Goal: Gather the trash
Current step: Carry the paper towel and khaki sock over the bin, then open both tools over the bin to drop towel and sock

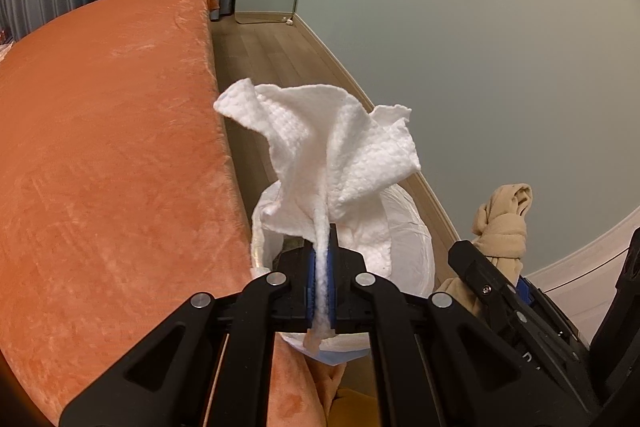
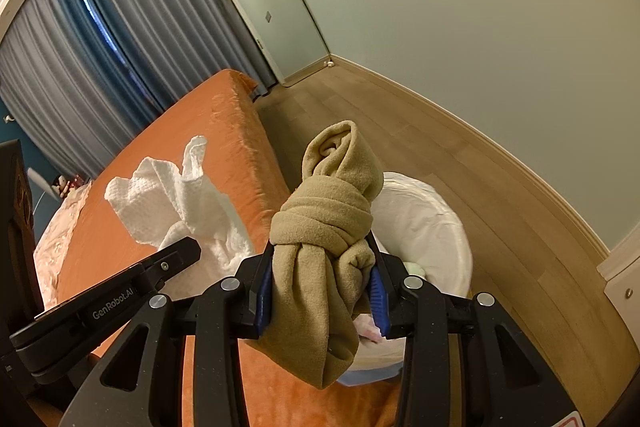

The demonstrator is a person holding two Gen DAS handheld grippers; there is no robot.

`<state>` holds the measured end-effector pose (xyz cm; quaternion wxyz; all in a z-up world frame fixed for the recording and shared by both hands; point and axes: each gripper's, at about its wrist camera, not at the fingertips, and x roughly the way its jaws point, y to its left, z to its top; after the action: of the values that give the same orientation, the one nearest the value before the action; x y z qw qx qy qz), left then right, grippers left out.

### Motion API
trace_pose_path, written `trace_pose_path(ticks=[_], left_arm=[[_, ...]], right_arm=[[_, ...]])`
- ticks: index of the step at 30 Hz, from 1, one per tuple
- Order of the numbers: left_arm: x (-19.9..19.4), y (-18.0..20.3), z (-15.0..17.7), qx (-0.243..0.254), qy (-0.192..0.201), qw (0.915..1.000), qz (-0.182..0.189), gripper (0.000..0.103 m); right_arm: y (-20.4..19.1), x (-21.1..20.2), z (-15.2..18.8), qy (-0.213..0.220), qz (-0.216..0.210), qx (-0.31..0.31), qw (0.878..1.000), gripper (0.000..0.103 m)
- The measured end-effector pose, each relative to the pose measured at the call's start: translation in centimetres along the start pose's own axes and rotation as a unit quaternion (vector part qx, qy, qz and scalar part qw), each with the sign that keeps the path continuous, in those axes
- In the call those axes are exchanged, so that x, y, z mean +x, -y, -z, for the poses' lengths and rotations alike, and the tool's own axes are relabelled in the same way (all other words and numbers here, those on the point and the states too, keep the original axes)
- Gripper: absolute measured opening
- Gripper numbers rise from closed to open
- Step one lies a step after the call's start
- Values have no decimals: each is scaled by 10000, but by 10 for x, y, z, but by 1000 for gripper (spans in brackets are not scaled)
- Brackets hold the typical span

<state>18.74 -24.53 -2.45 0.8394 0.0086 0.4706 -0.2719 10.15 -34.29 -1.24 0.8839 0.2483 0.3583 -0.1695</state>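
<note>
Trash in both tools: the left gripper (image 1: 322, 267) is clenched on a crumpled white paper towel (image 1: 320, 147), the right gripper (image 2: 320, 291) on a knotted beige fleece cloth (image 2: 324, 223). Both hang above the white-lined bin (image 2: 432, 227), which stands on the wooden floor (image 2: 400, 131) just beside the orange bed's (image 1: 112, 131) edge.

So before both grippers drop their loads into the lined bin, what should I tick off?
1. Left gripper clamped on white paper towel: ok.
2. Right gripper clamped on knotted beige cloth: ok.
3. Lined bin mouth open: ok.
4. Towel over the bin: ok, in the left wrist view.
5. Cloth fully over the bin, clear of orange bed: cannot tell.
6. Room left in bin: cannot tell.
</note>
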Motion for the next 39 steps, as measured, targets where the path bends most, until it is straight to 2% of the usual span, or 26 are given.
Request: trace_pose_path(ticks=[2,3,4,6,7,20,30,39], left_arm=[[3,3,0,46,9,10000,-8,6],[5,6,0,56,7,10000,-3,12],[6,6,0,51,-2,10000,-7,23],[8,6,-1,-18,32,10000,-33,33],[8,5,-2,-52,42,10000,-35,35],[18,-15,-1,-227,-36,9995,-199,35],[14,-31,3,-349,-30,9989,-303,36],[2,-39,15,-345,22,9985,-426,36]], right_arm=[[3,0,-1,-9,25,26,10000,37],[5,0,-1,-13,43,41,10000,37],[5,0,-1,-16,60,50,10000,37],[3,2,-2,-24,88,78,9999,37],[5,1,-2,-25,96,86,9999,37],[0,16,-7,-238,110,-27,9997,38],[-14,16,-10,-178,159,-256,9994,53],[-22,8,-5,-197,280,-484,9982,54]])
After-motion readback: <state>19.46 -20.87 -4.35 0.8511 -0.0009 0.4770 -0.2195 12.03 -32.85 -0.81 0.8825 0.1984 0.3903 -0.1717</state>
